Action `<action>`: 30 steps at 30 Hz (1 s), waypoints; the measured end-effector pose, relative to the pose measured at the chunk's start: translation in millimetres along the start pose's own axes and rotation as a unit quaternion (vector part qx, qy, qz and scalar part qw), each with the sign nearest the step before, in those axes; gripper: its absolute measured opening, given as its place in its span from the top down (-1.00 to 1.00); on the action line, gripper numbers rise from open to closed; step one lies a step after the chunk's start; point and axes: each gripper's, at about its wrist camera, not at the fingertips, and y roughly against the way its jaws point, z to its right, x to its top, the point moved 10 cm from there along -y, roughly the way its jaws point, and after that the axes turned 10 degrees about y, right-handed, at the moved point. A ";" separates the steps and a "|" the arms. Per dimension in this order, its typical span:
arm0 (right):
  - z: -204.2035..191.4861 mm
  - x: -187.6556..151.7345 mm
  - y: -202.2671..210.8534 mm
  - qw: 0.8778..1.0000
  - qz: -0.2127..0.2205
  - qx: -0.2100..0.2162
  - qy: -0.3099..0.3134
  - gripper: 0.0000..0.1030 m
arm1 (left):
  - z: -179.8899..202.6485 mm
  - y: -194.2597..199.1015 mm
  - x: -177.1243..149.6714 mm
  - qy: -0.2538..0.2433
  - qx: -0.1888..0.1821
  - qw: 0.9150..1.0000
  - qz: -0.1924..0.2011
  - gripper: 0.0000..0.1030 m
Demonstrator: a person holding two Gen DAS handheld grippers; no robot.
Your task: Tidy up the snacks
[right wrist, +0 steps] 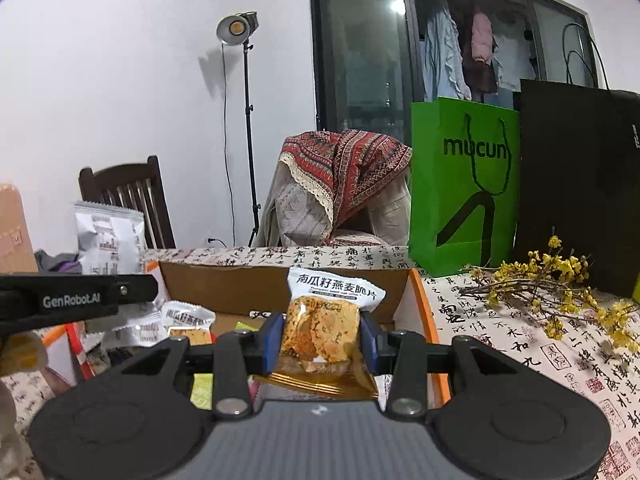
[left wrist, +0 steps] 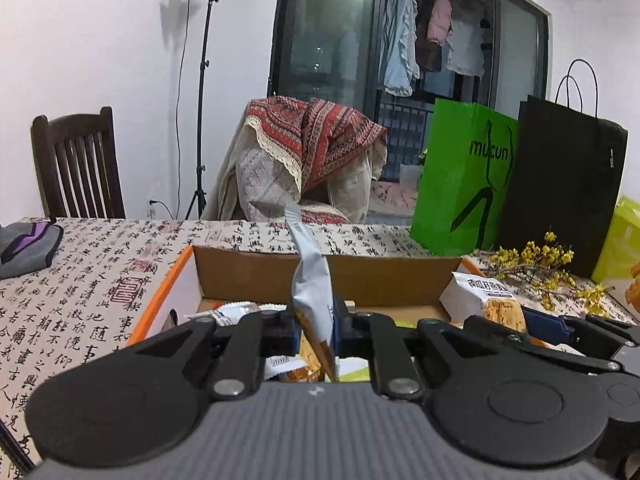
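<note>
My left gripper (left wrist: 316,328) is shut on a silver snack packet (left wrist: 310,280), held edge-on and upright above an open cardboard box (left wrist: 256,272) with orange edges. My right gripper (right wrist: 322,338) is shut on a white and gold oat crisp packet (right wrist: 324,320) above the same box (right wrist: 224,288). That packet and the right gripper also show in the left wrist view (left wrist: 484,300), at the box's right. The left gripper with its silver packet (right wrist: 108,236) shows at the left in the right wrist view. Several small snack packets (right wrist: 186,318) lie inside the box.
The table has a calligraphy-print cloth (left wrist: 80,280). A green paper bag (left wrist: 460,176) and a black bag (left wrist: 568,188) stand at the back right, with yellow flower twigs (right wrist: 560,288) in front. A grey and purple pouch (left wrist: 28,244) lies far left. Chairs stand behind the table.
</note>
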 end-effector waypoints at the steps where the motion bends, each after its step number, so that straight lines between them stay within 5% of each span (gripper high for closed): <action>1: 0.7 -0.5 -1.5 1.000 -0.002 -0.002 0.001 0.23 | -1.0 0.0 -0.2 -0.001 0.001 1.000 0.000 0.71; 5: 2.9 -1.2 -0.2 1.000 -0.003 0.003 -0.002 0.19 | -2.7 3.9 1.6 -0.006 0.003 1.000 0.007 0.69; 7: 3.6 -1.7 2.0 1.000 -0.002 0.006 -0.003 0.13 | -3.5 5.5 2.9 -0.006 0.006 1.000 0.011 0.51; 9: 6.4 -1.1 4.4 1.000 0.001 0.009 -0.011 0.00 | -5.7 9.1 5.1 -0.001 0.012 1.000 0.026 -0.26; 11: 9.6 0.1 7.6 1.000 0.007 0.008 -0.021 -0.55 | -9.3 13.8 8.7 0.002 0.024 0.999 0.045 -0.75; 13: 12.8 2.5 11.8 0.999 0.017 0.012 -0.034 -0.81 | -10.9 19.0 13.0 0.009 0.026 0.998 0.061 -1.00; 16: 16.8 4.4 15.1 0.999 0.021 0.013 -0.046 -1.00 | -13.6 21.1 16.9 0.020 0.029 0.997 0.069 -1.00; 30: 26.5 19.7 35.2 0.998 0.031 0.001 -0.054 -1.00 | -18.2 37.9 25.6 0.044 0.033 0.996 0.073 -1.00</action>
